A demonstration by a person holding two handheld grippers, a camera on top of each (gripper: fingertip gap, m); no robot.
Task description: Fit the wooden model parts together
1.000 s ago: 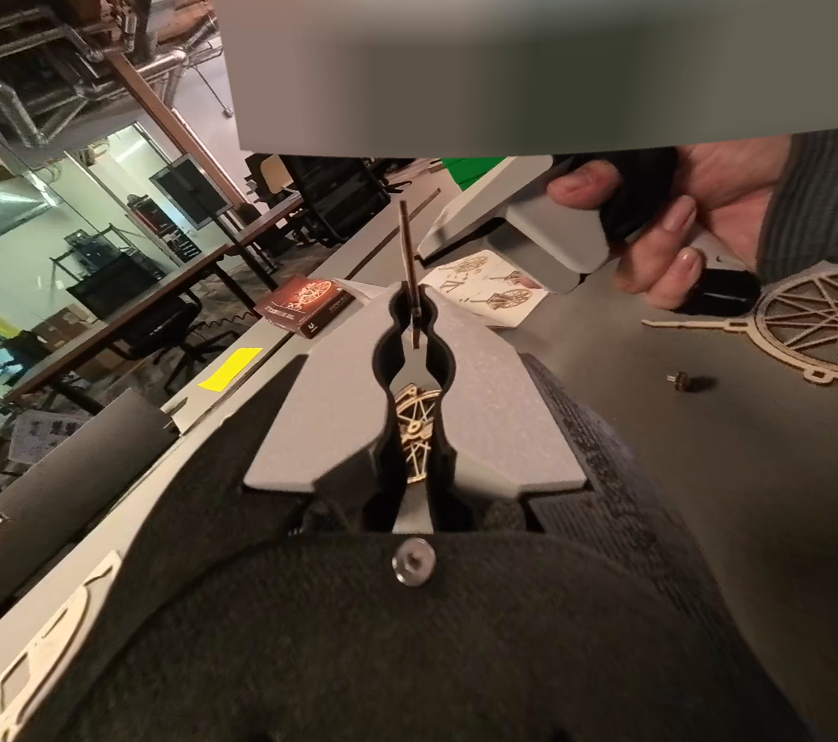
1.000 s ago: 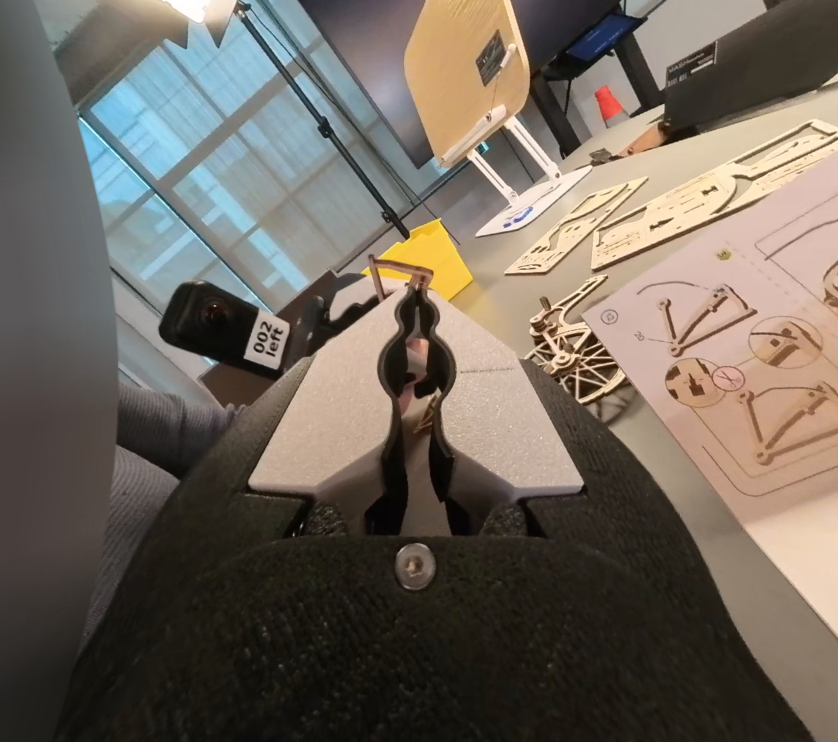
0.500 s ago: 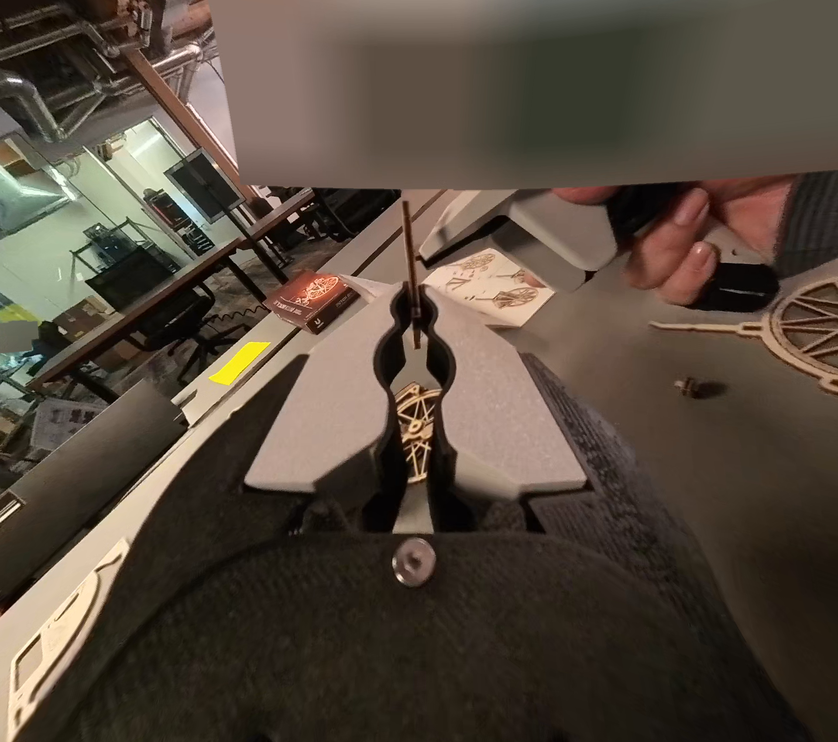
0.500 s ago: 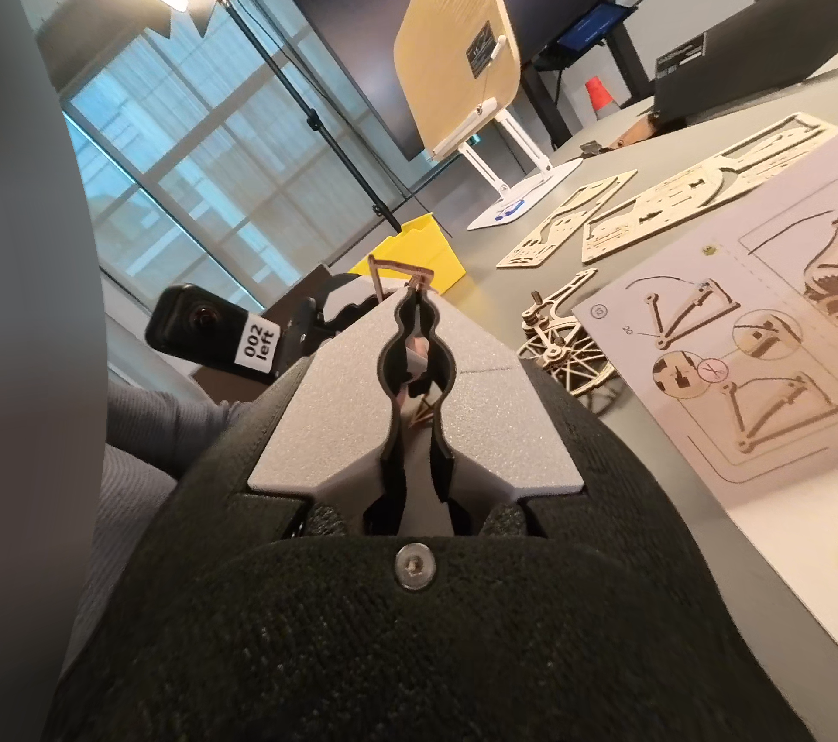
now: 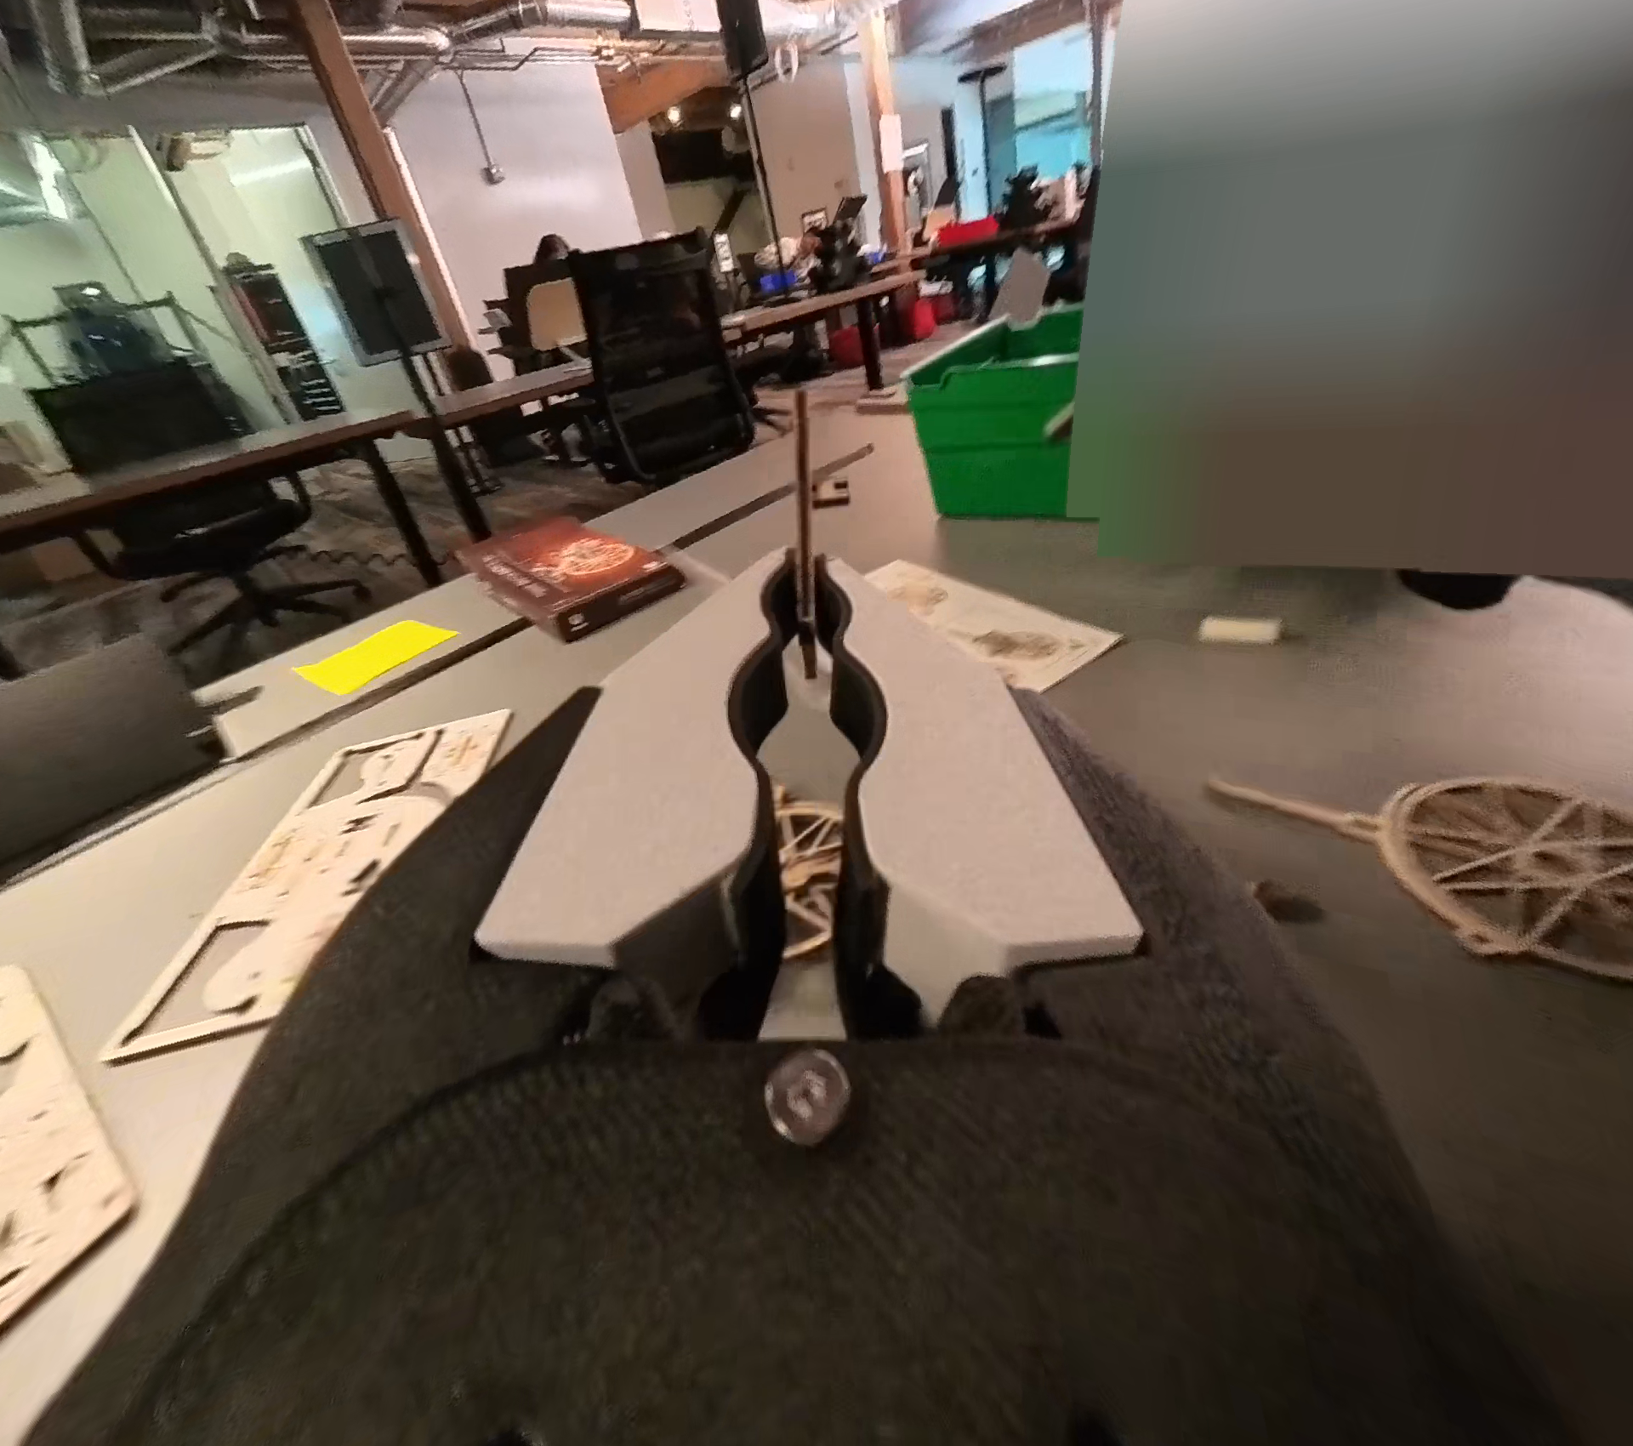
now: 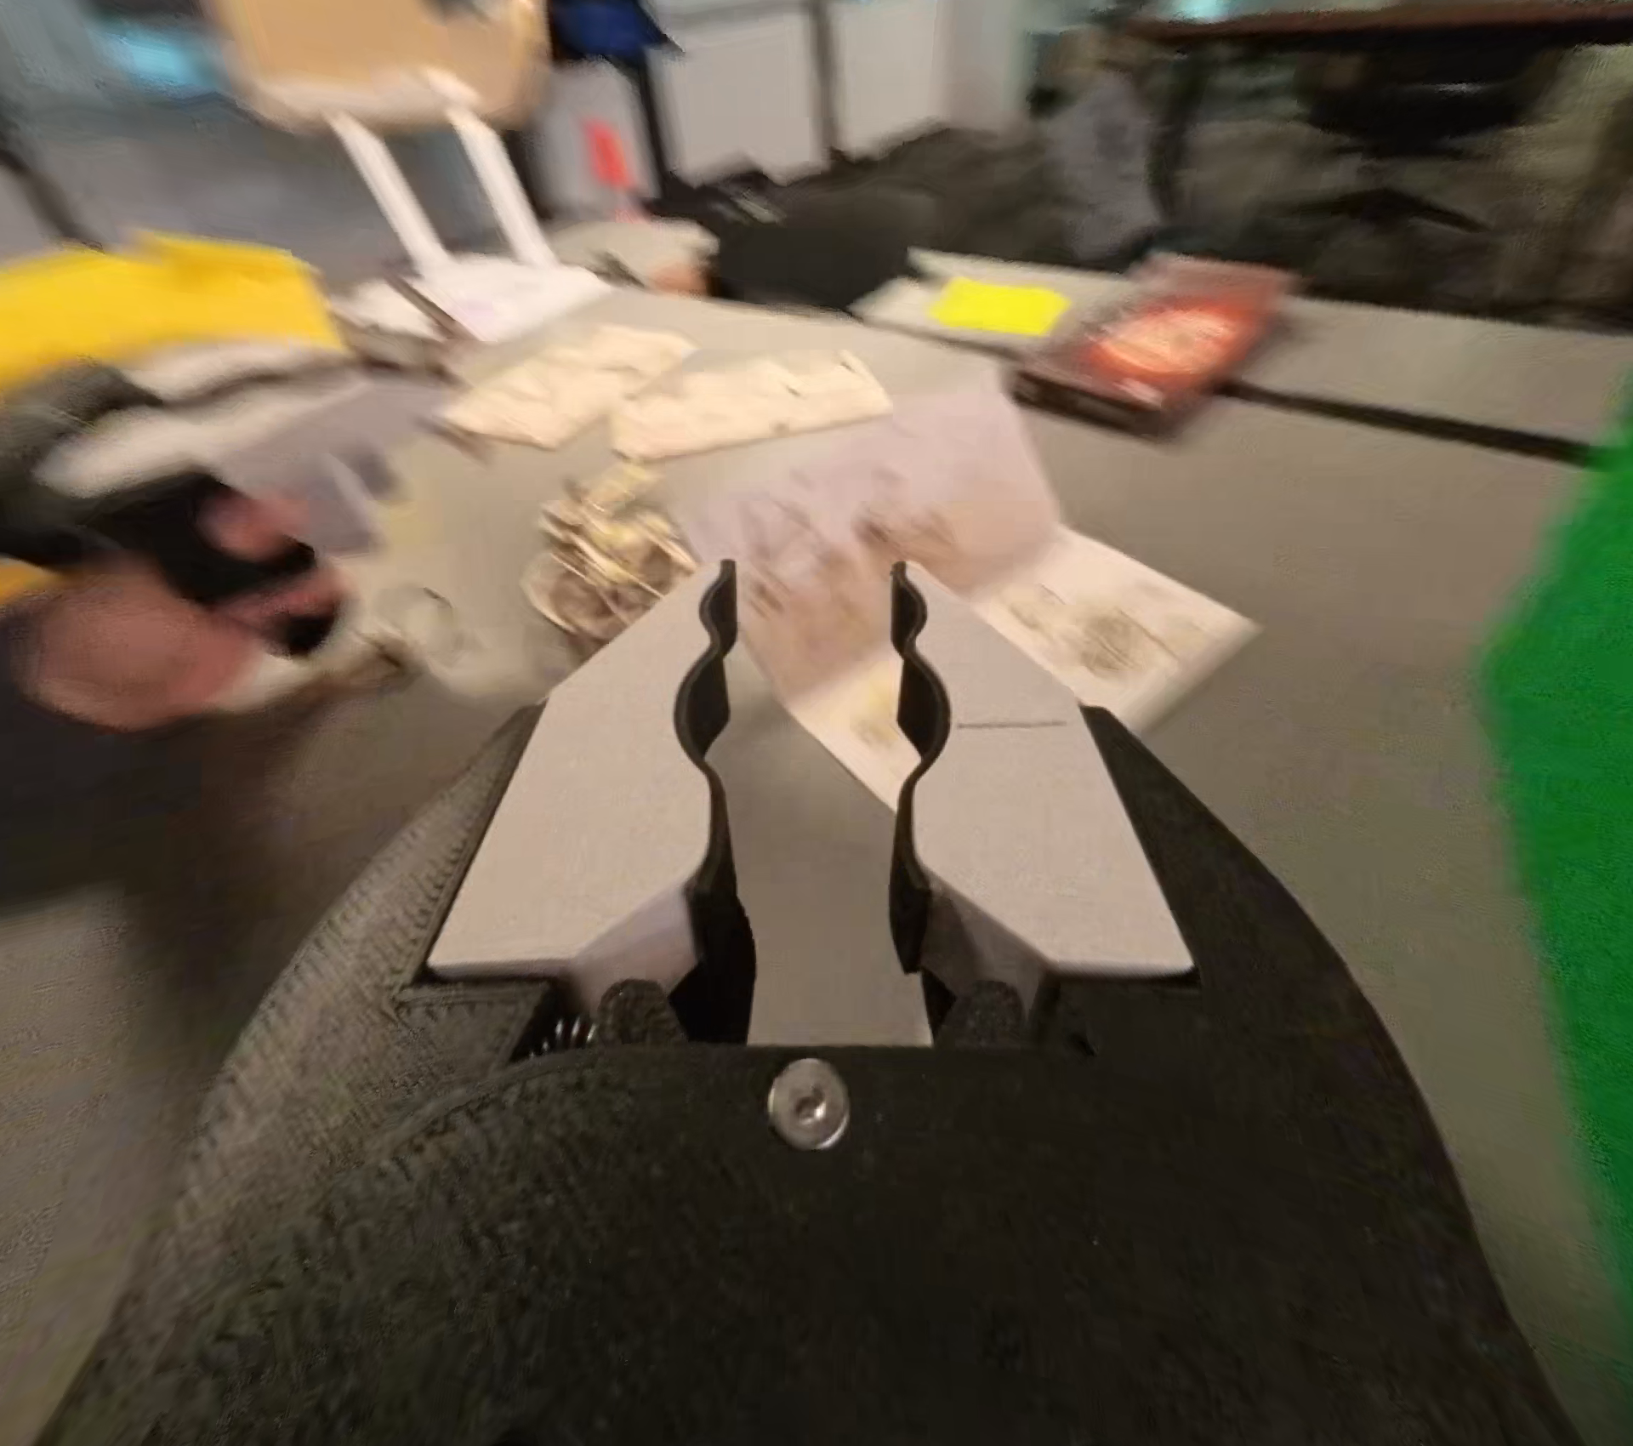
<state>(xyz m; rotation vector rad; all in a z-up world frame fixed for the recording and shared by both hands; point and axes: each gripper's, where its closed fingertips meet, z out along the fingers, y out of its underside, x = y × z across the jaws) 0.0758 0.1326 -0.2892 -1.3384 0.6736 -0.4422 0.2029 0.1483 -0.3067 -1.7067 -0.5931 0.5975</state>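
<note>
Found the left gripper (image 5: 802,575) clenched on a thin wooden part (image 5: 801,484), seen edge-on and standing upright out of the fingertips, above the grey table (image 5: 1325,697). Saw also pale spokes lower in the gap between the fingers; could not tell whether these belonged to the same part.

Found the right gripper (image 6: 811,590) released, with the jaws well apart and nothing between them. Pointed toward the printed instruction sheet (image 6: 1122,635) and a small wooden assembly (image 6: 610,564) lying on the table just beside it. Was strongly blurred in the right wrist view, so could not read fine details there. Noticed at the left edge of that view a hand (image 6: 177,608) around a dark handle.

Saw a spoked wooden wheel (image 5: 1502,864) with a long arm lying flat on the table to the right, well apart from the held part. Saw flat wooden sheets (image 5: 327,847) with cut-outs to the left, a dark box (image 5: 574,573) and a green bin (image 5: 990,423) farther off.

Judged the step as between two fittings: one part ready in the left gripper, the mating part not yet picked. Would call next for lowering the open right gripper onto a loose piece, closing on its edge, then aligning slot and tab carefully, since such thin wood probably snaps under side force.
</note>
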